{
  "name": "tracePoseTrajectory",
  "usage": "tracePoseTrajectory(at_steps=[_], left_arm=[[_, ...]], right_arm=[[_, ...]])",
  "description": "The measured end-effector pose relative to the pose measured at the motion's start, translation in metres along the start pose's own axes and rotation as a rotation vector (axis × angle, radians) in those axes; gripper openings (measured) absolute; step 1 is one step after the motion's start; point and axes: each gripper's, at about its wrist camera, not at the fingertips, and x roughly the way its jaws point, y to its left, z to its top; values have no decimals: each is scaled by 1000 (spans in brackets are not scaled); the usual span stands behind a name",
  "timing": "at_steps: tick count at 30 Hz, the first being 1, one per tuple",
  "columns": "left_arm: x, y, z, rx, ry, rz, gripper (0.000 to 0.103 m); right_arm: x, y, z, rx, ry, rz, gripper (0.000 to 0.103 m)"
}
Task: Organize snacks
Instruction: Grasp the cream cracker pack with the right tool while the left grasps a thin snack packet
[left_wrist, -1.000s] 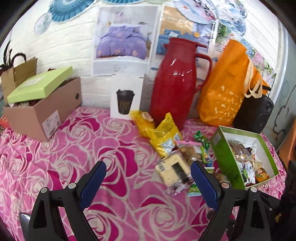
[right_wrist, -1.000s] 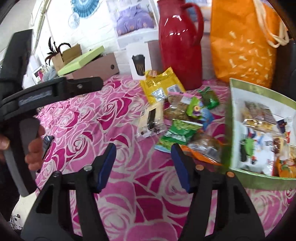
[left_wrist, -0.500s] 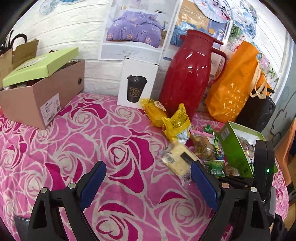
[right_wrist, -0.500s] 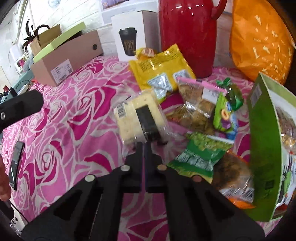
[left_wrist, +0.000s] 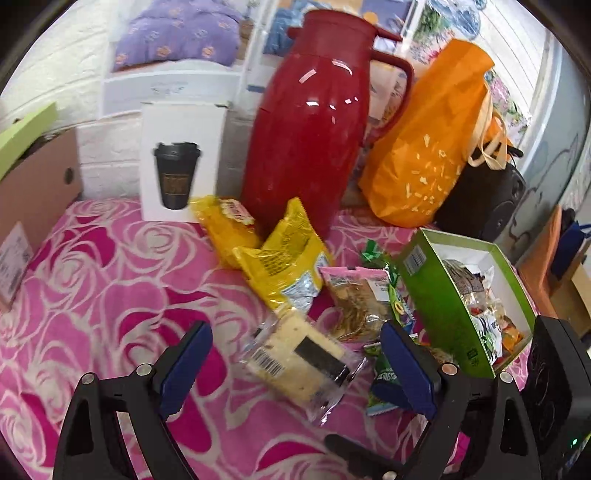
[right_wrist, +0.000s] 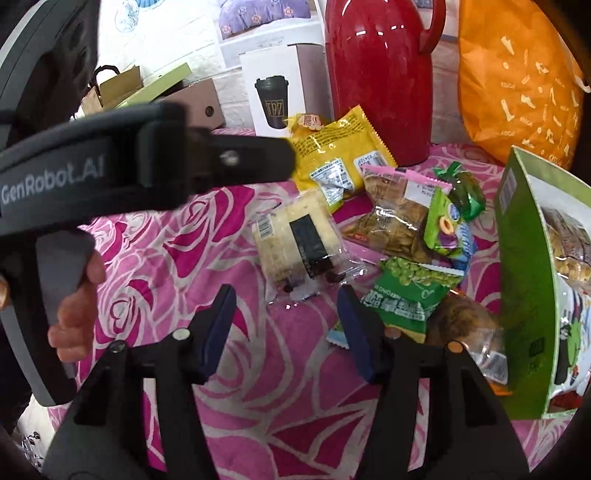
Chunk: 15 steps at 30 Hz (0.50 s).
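**Right gripper lets go of the cracker packet**

Half a second ago pressed together, the right gripper (right_wrist: 284, 325) now stands spread just near of the clear cracker packet (right_wrist: 299, 251), which lies flat on the pink rose cloth (right_wrist: 155, 254). Left gripper (left_wrist: 295, 365) is spread too, straddling the packet. Right of it sits the green snack box (left_wrist: 439, 299); beyond, a yellow bag (left_wrist: 284, 262) and red jug (left_wrist: 314, 122).

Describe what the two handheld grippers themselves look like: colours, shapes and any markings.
Each gripper, left and right, has black plastic arms shaped like clamp jaws, studded with silver and copper-coloured rivets, ending in flat dark-blue pads. In the right wrist view, the left gripper's dark grey body carries pale "GenRobot.AI" lettering, gripped by a bare hand.
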Motion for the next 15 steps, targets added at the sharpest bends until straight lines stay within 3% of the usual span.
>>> tracePoseTrajectory(at_steps=[6,9,11,15], left_arm=[[37,15,-7,-49,88,-27,93],[43,23,-12,-62,114,-60,82],[46,28,-13,-75,125,-58,77],[47,33,-13,-104,115,-58,77]], right_arm=[[13,3,6,-26,-13,19,58],[17,4,8,-30,-14,38,58],[24,7,9,-53,-11,24,58],[35,16,10,-112,7,-48,59]])
